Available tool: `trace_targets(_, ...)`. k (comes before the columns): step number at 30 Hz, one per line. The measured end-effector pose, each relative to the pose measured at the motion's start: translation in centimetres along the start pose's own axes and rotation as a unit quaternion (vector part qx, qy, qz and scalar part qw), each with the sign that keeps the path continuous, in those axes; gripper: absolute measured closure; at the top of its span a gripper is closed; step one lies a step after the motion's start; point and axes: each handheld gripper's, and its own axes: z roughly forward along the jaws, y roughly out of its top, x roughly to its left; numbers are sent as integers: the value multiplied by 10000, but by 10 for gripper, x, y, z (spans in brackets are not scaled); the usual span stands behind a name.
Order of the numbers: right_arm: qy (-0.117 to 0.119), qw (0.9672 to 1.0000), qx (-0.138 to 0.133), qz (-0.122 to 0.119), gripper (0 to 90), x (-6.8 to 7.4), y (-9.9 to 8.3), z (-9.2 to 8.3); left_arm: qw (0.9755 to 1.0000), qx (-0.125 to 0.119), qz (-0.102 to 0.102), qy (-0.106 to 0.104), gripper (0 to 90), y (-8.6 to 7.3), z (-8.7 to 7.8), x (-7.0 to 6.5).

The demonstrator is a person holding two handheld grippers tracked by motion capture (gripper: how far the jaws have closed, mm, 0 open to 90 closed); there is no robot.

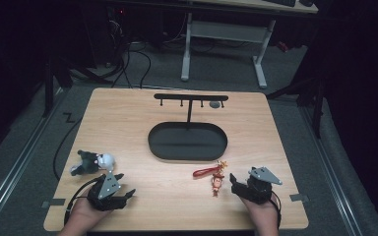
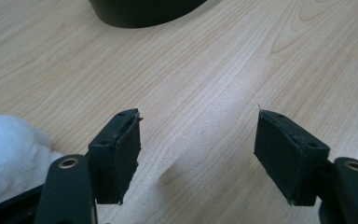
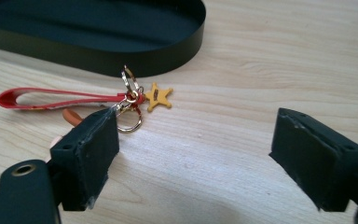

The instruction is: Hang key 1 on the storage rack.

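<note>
Resting both grippers low at the near edge of the wooden surface (image 1: 177,196), fingers wide, holding nothing.

Sitting at near left: left gripper (image 1: 124,185), fingers (image 2: 116,156) spread wide over bare wood, nothing between them; lying just beside and behind it, a plush toy (image 1: 92,162) with white and dark parts, its white fluff (image 2: 9,154) showing at the left edge of the left gripper view. Sitting at near right: right gripper (image 1: 234,183), fingers (image 3: 91,151) also spread wide and empty. Lying just left of the right gripper, apart from it: keychain (image 1: 215,178) with red strap (image 3: 51,99), gold rings, yellow star charm (image 3: 157,96) and small figure, flat on the wood just in front of the black oval tray (image 1: 187,156). Standing behind the tray: black T-shaped hook stand (image 1: 190,98).
</note>
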Motion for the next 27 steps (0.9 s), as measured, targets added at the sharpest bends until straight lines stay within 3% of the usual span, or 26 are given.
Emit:
trace_targets(4, -17, 9999, 107, -128, 140, 7, 0, 5, 10000, -16, 7, -4, 312, 1, -1, -1)
trace_targets(8, 197, 9997, 165, 5, 139, 10, 0, 5, 10000, -42, 4, -8, 312, 1, -1, 0)
trace_targets(11, 102, 9997, 143, -144, 138, 13, 0, 6, 10000, -47, 8, -20, 312, 0, -2, 1)
trace_targets(27, 35, 9997, 90, -246, 138, 14, 2, 6, 10000, -71, 18, -51, 312, 0, -3, 0)
